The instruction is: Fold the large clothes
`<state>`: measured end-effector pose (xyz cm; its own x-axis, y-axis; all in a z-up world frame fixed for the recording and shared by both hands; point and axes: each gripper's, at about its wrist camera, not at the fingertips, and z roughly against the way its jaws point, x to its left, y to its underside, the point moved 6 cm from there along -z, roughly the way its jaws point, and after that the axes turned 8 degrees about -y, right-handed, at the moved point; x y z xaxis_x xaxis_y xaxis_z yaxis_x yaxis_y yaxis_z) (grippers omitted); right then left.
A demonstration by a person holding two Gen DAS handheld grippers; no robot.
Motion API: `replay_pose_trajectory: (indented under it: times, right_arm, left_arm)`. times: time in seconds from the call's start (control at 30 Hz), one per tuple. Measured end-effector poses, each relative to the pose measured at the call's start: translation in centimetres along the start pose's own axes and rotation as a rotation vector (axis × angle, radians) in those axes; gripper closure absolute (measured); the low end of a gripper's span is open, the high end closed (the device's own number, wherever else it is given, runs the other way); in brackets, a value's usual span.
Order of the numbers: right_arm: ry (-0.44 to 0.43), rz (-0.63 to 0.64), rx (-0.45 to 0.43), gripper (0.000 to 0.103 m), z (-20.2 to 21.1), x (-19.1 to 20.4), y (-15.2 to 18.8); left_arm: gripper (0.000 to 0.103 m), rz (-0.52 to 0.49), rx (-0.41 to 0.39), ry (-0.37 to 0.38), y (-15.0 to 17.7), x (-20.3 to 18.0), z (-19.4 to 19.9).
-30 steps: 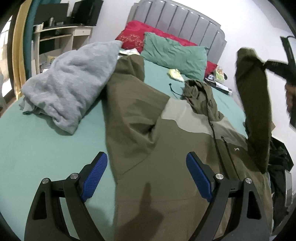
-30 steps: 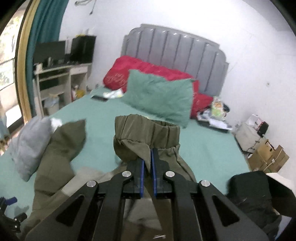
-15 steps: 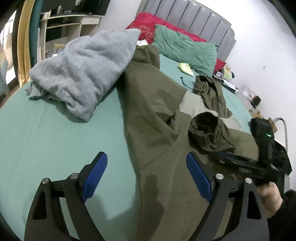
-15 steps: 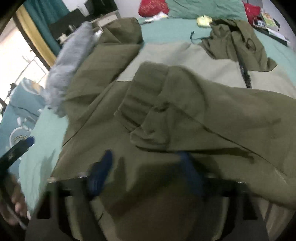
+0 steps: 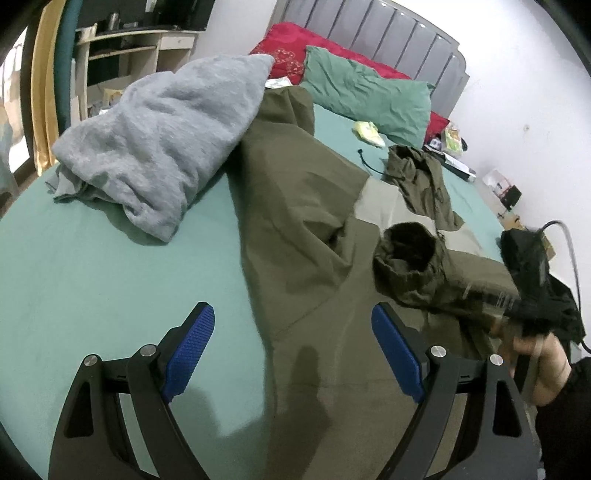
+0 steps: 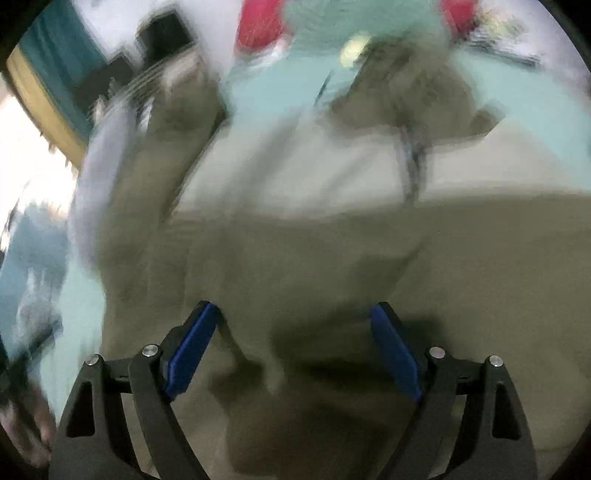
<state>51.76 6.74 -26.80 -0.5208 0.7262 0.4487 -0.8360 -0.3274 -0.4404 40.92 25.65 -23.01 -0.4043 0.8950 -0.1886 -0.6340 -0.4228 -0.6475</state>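
Observation:
An olive green jacket (image 5: 303, 229) lies spread on the green bed sheet (image 5: 110, 280). Its right sleeve is folded across the chest, with the cuff (image 5: 406, 251) open toward me. Its hood (image 5: 421, 177) lies toward the pillows. My left gripper (image 5: 291, 354) is open and empty above the jacket's lower left edge. My right gripper (image 6: 295, 347) is open and empty just above the jacket (image 6: 314, 258); that view is blurred by motion. The right gripper also shows blurred at the right edge of the left wrist view (image 5: 528, 295), held by a hand.
A grey blanket (image 5: 162, 140) is heaped on the left of the bed. A green pillow (image 5: 369, 99) and red pillow (image 5: 295, 40) lie at the grey headboard (image 5: 388, 29). A desk with shelves (image 5: 129, 48) stands at the back left. Dark clothing (image 5: 561, 306) sits at the right bedside.
My right gripper carried the sleeve over the jacket's chest, opened and let it go, then pulled back. The sleeve now lies folded across the jacket. My left gripper stayed open.

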Motion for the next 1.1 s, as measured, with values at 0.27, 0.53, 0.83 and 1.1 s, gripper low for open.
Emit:
replay_pose_trajectory:
  times: [0.27,0.53,0.83,1.1]
  right_arm:
    - [0.247,0.36,-0.284,0.017,5.0,10.6,-3.3]
    - [0.004,0.46,-0.145,0.017,-7.0,22.4,-12.1]
    - [0.11,0.422,0.078,0.102,-15.9,20.4,-10.2]
    - [0.167,0.196,-0.24,0.102,2.3,10.0,-7.8]
  left_arm:
    - [0.018,0.017,-0.03,-0.095,0.0,4.1,-1.3]
    - [0.025,0.127,0.053,-0.12,-0.1,9.6,-2.1]
    - [0.025,0.168,0.07,-0.131,-0.2,11.3,-1.3]
    - [0.025,0.142,0.059,-0.027,0.0,7.1,-0.3]
